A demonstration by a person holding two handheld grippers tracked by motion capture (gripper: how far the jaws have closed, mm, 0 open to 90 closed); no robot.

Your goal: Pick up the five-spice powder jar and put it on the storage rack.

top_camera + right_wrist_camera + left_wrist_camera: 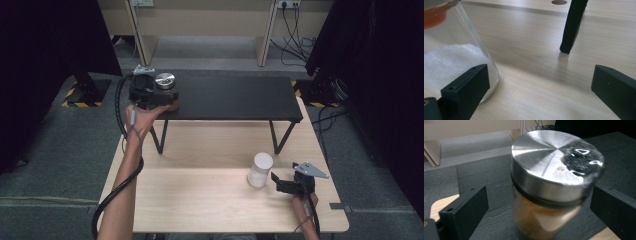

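While the left gripper (150, 92) reached over the near left corner of the black raised shelf (235, 97), a glass jar with a brushed steel lid (164, 81) stood on that shelf just beyond it. Seen along the left gripper's own view, the jar (549, 195) sat between the two black jaws, which were spread wide with a gap on either side, neither one touching the glass. The jar stood upright, its long axis vertical and its flat lid facing up; brown powder showed through the glass below the lid. On the light wooden table (200, 205), the right gripper (280, 182) lay low near the right edge, its jaws likewise wide apart and holding nothing. A white cylindrical container (260, 170) stood upright just beside that gripper, toward the table's middle. From the right gripper's view this container (454, 55) was a clear vessel with white grains inside, set at the outer side of one jaw rather than between the two. A black leg of the shelf (572, 25) rested on the table farther ahead.
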